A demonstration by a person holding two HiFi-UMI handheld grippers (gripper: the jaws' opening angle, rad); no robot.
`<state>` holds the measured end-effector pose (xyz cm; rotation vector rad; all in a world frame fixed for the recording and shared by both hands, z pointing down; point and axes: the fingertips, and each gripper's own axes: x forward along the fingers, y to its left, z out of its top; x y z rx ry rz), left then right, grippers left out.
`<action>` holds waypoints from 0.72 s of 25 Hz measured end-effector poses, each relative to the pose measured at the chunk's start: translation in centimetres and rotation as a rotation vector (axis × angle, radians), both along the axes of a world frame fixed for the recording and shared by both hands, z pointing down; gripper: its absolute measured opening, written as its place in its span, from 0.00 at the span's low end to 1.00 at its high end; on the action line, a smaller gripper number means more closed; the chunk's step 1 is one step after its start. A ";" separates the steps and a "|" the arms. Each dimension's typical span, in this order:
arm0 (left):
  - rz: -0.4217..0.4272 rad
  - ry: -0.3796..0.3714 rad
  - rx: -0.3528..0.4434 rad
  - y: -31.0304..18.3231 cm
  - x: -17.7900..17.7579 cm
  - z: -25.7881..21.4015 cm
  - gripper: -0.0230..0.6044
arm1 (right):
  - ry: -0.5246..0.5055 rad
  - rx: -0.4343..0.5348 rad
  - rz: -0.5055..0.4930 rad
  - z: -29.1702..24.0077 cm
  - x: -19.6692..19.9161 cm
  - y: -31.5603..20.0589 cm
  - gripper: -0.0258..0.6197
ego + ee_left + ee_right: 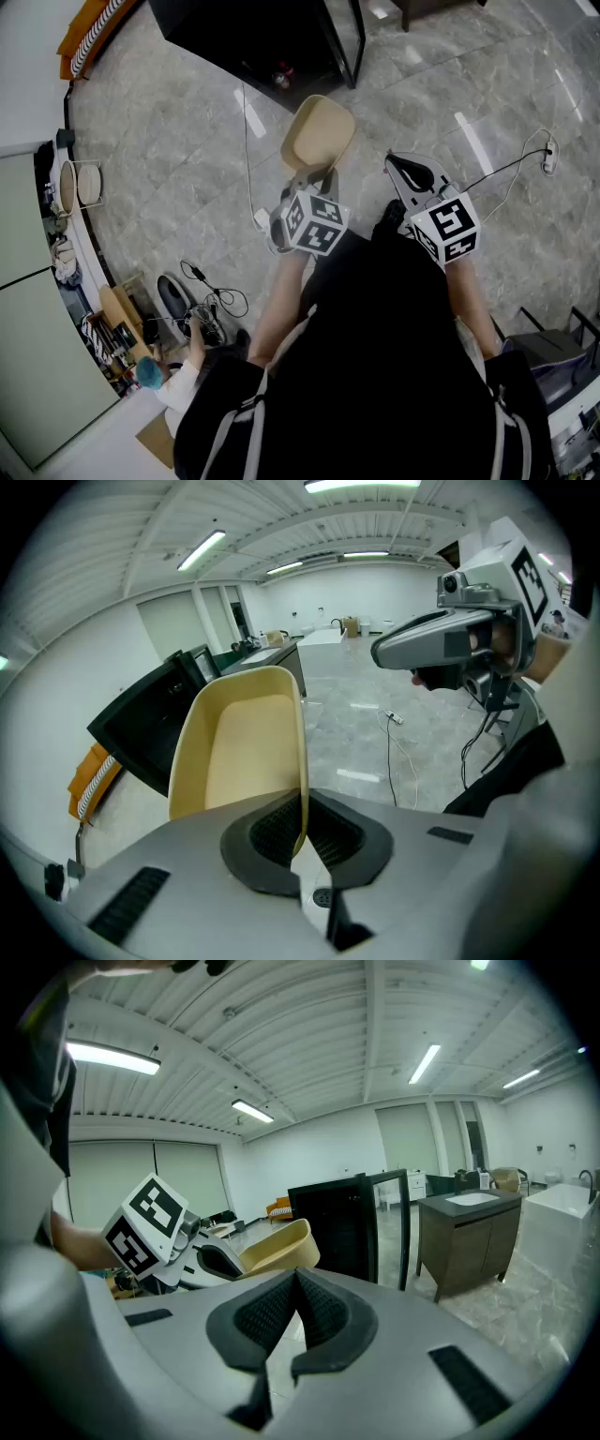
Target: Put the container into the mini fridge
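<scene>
Reaching the mini fridge (253, 37), which stands well ahead of the left claw (302, 834) with its door seemingly open, calls for a level, unhurried carry. The container (246, 747) juts forward from that claw, whose jaws are clamped on one thin side wall, so it may pivot. The right claw (292, 1288), jaws together and empty, rides alongside and could steady it.

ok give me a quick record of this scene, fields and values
held item: cream container
left gripper: shut on the container's side wall
right gripper: shut, nothing between the jaws
mini fridge: black, ahead of both grippers
door: glass, looks open
container in fridge: not yet
</scene>
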<state>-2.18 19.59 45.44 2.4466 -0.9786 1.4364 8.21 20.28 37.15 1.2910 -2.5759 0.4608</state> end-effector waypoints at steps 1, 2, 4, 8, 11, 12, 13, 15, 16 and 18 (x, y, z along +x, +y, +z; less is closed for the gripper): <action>0.005 -0.002 -0.003 0.2 0.3 0.1 0.09 | 0.002 -0.001 0.001 0.0 0.3 0.2 0.07; 0.011 -0.005 -0.006 0.5 0.6 0.1 0.09 | 0.004 -0.001 0.003 0.1 0.6 0.4 0.07; 0.022 -0.010 -0.011 0.9 1.3 0.2 0.09 | 0.004 -0.001 0.005 0.0 1.1 0.8 0.07; 0.039 -0.023 -0.015 1.3 2.3 0.2 0.09 | -0.002 0.004 0.008 -0.1 1.9 0.9 0.07; 0.045 -0.033 -0.021 1.6 2.5 0.3 0.09 | -0.034 0.001 0.025 -0.1 2.3 0.9 0.07; 0.046 -0.035 -0.023 1.7 2.5 0.4 0.09 | -0.050 0.001 0.031 -0.1 2.4 0.8 0.07; 0.047 -0.038 -0.025 1.8 2.5 0.4 0.09 | -0.062 0.004 0.038 -0.2 2.5 0.8 0.07; 0.050 -0.047 -0.032 1.7 2.3 0.6 0.09 | -0.061 0.006 0.057 -0.1 2.6 0.5 0.07; 0.052 -0.052 -0.037 1.6 2.1 0.8 0.09 | -0.054 0.000 0.062 0.1 2.5 0.3 0.07; 0.054 -0.059 -0.044 1.1 1.7 1.2 0.09 | -0.046 -0.018 0.065 0.5 2.2 0.0 0.07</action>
